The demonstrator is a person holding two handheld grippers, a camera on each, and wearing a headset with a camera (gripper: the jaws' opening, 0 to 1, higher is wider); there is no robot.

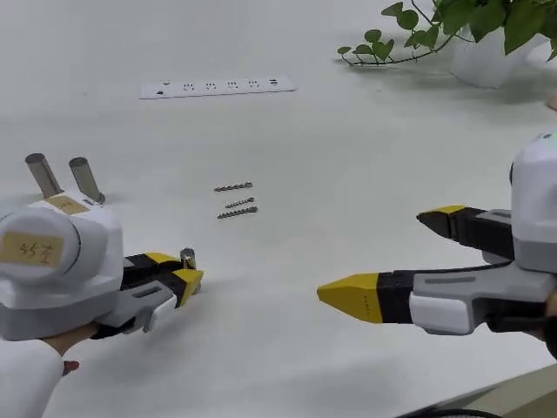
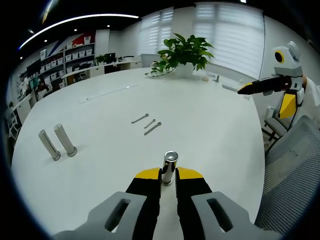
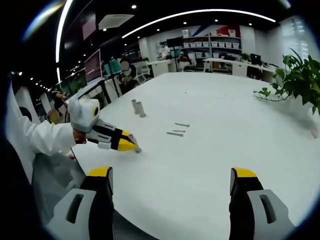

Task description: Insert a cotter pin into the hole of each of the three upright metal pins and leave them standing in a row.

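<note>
- Your left gripper (image 2: 168, 176) is closed on one metal pin (image 2: 170, 164), upright on the table (image 2: 215, 125), well apart from the other two pins (image 2: 57, 142).
- Your right gripper (image 3: 171, 172) is wide open, holding nothing.
- The three cotter pins (image 1: 235, 200) lie loose ahead of both grippers; I judge no hole is filled yet.
- Next, pick one cotter pin with the right tips, low and precise.

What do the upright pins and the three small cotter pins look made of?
Upright pins: metal, likely steel, grey with a bright sheen down the sides; polished cap on the one in the left hand-held gripper. Cotter pins: thin silvery metal, probably steel; finish too small to tell.
</note>
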